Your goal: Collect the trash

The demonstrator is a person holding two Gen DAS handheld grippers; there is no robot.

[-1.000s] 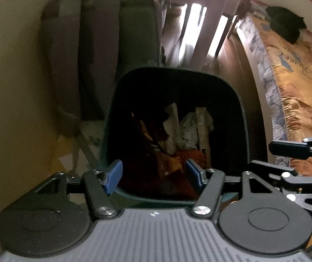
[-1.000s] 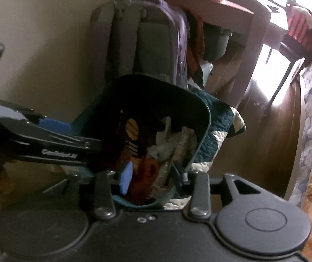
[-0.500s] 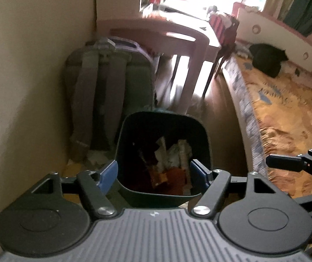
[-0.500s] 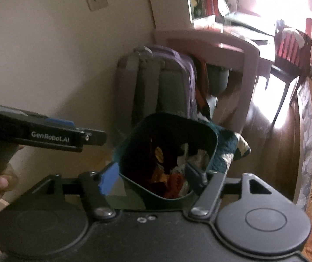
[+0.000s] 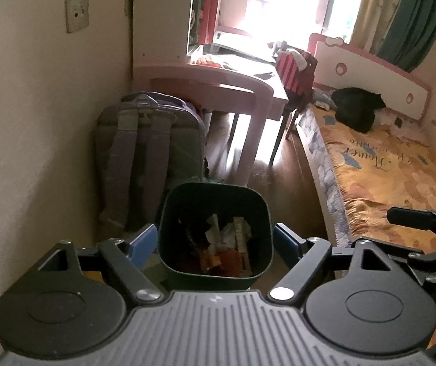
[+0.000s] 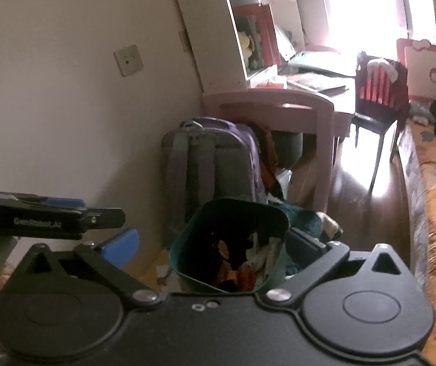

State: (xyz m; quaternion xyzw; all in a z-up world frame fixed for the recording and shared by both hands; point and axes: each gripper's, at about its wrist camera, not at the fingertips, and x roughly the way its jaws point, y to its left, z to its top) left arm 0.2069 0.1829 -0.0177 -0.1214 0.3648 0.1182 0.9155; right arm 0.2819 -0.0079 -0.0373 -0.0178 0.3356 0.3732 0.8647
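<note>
A dark green trash bin (image 5: 214, 195) stands on the floor by the wall, holding crumpled paper and wrappers (image 5: 227, 238). It also shows in the right wrist view (image 6: 242, 213). My left gripper (image 5: 214, 244) is open and empty, raised above and in front of the bin, which shows between its fingers. My right gripper (image 6: 214, 244) is open and empty too, above the bin from the right. The left gripper's side (image 6: 50, 219) shows at the left of the right wrist view.
A grey and purple backpack (image 5: 147, 158) leans on the wall behind the bin. A pink desk (image 5: 218, 88) and a red chair (image 5: 297, 73) stand beyond. A bed with an orange cover (image 5: 379, 177) runs along the right. A quilt (image 6: 309, 222) lies by the bin.
Both grippers have risen and pulled back from the bin, which now looks smaller and lower. Both have opened wider. More of the room has come into view.
</note>
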